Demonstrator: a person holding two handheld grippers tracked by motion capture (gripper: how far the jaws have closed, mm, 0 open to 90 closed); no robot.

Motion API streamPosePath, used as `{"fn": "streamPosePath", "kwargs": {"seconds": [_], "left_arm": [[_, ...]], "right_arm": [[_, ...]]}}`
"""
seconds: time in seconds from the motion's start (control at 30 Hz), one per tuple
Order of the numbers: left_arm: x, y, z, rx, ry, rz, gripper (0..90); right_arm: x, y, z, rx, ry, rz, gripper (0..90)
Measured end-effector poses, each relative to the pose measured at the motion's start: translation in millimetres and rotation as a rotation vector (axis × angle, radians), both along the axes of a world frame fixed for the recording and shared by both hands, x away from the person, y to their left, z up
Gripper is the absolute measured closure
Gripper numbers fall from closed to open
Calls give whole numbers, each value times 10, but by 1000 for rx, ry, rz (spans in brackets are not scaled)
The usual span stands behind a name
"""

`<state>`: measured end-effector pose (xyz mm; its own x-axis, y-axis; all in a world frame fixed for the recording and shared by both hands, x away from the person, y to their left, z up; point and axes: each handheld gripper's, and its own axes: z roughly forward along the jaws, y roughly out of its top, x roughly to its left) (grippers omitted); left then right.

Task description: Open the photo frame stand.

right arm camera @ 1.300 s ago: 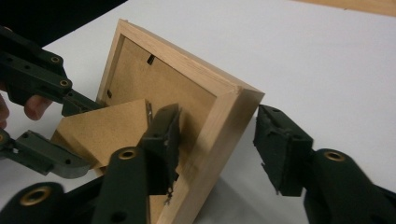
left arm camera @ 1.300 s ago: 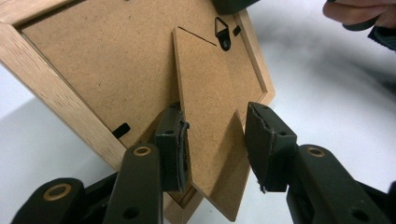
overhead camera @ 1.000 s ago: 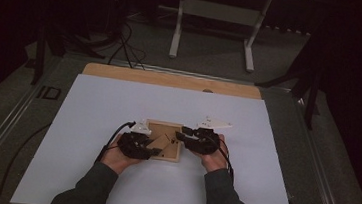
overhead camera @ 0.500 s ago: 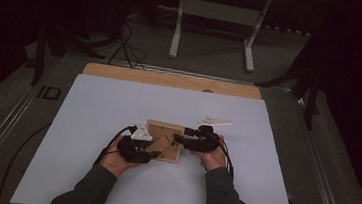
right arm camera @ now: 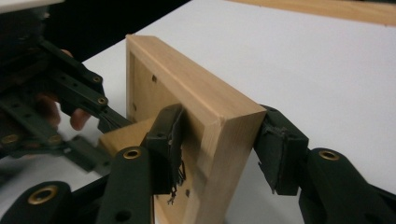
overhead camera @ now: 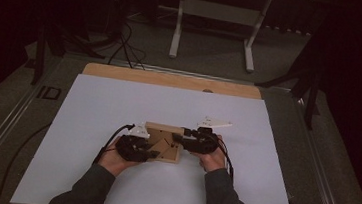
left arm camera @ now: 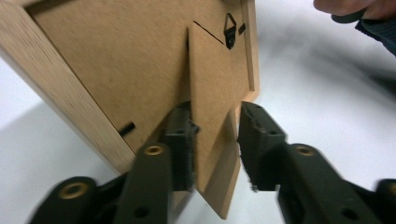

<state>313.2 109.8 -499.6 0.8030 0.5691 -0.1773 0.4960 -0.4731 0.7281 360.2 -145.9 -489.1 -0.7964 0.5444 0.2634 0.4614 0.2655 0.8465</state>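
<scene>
A white sheet (overhead camera: 118, 106) covers a table whose wooden edge (overhead camera: 171, 78) shows along the far side. Beyond it lies a dim room with grey floor, black cables (overhead camera: 124, 44) and a pale stand (overhead camera: 217, 15).

Near the front edge, two sleeved forearms reach in. Between the hands a small wooden frame (overhead camera: 162, 143) lies on the sheet, back side up.

The left gripper (overhead camera: 137, 148) meets the frame's near left side. The left gripper view shows what the high view cannot: the frame's back panel, a small black hanger (left arm camera: 229, 30) near its top, and a thin brown easel flap (left arm camera: 215, 121) standing out from the panel. The jaws sit either side of the flap, one pad touching it, the other slightly apart.

The right gripper (overhead camera: 193, 141) is at the frame's right side. In the right gripper view its jaws straddle the frame's thick rim (right arm camera: 224, 126), both pads pressed against it.

The frame's front face is hidden. The room's far corners are too dark to read.
</scene>
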Motion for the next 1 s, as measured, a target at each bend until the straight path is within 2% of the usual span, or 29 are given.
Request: {"fn": "streamPosePath", "kwargs": {"seconds": [0.23, 0.63, 0.8, 0.83, 1.0], "left_arm": [[35, -47, 3, 29, -23, 32, 737], [129, -122, -8, 68, -57, 60, 745], [152, -157, -1, 85, -74, 65, 751], [160, -168, -3, 99, -86, 72, 752], [188, -150, -14, 89, -86, 83, 745]], "right_arm": [[-47, 0, 56, -10, -45, -3, 536], [-109, 31, 114, -86, -129, -28, 529], [-106, 34, 118, -96, -134, -38, 520], [-114, 50, 118, -108, -141, -37, 512], [-119, 62, 114, -105, -142, -34, 506]]}}
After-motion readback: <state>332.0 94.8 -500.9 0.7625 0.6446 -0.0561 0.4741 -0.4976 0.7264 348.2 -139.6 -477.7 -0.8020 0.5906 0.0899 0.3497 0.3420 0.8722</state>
